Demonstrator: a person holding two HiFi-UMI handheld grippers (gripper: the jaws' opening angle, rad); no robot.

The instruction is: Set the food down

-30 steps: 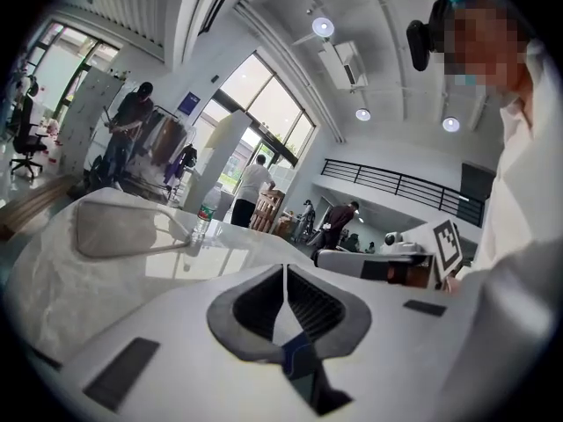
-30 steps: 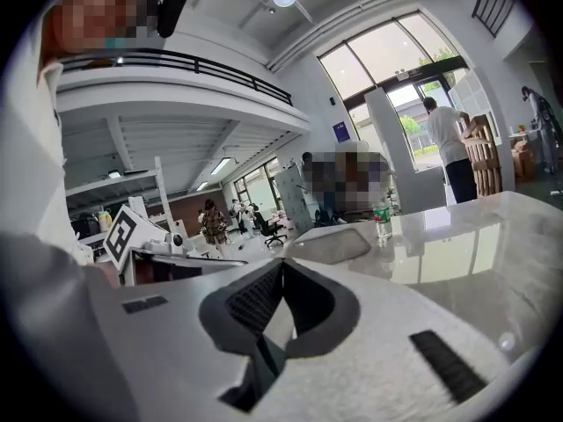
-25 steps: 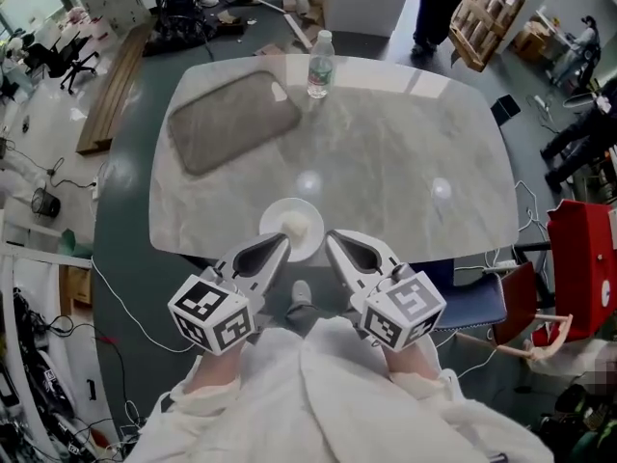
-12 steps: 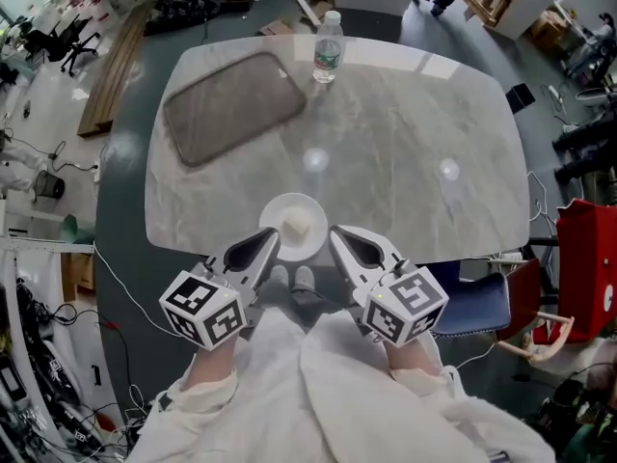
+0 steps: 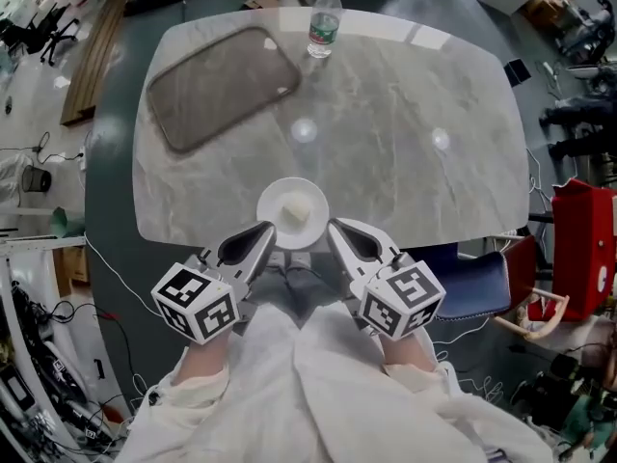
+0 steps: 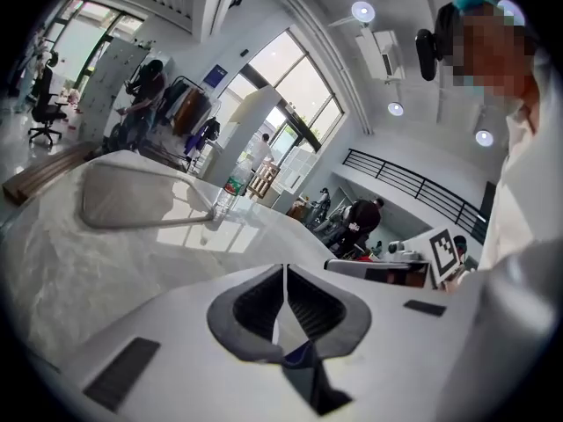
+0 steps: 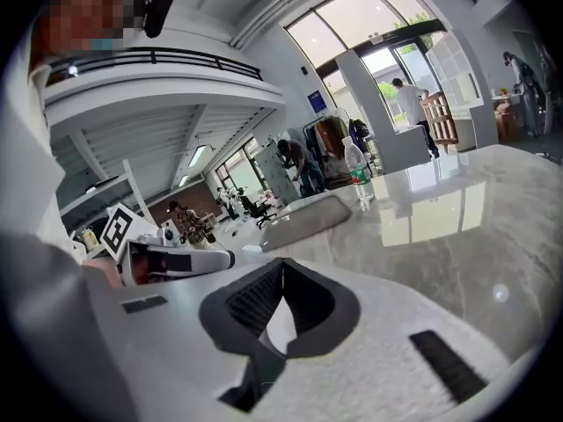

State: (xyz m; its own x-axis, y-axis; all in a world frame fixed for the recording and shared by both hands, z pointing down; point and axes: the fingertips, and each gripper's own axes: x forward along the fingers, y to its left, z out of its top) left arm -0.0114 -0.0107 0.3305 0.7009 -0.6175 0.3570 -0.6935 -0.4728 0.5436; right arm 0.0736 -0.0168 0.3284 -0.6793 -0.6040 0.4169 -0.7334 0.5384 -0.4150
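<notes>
Left gripper (image 5: pixel 260 237) and right gripper (image 5: pixel 338 233) each pinch the plate (image 5: pixel 278 193) rim; should lower level onto worktop (image 5: pixel 405 177), food (image 5: pixel 296 212) centred.

In the head view, the left gripper (image 5: pixel 264 233) and right gripper (image 5: pixel 335 230) cover the near rim of the plate (image 5: pixel 292 183), so I can't tell whether they touch it. The food (image 5: pixel 295 212) (a pale lump) is too small to name.

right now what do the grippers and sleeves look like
The left gripper and right gripper are white shells with dark grey ribbed pads. Each carries a cube of black-and-white square markers. The sleeves are white.
</notes>
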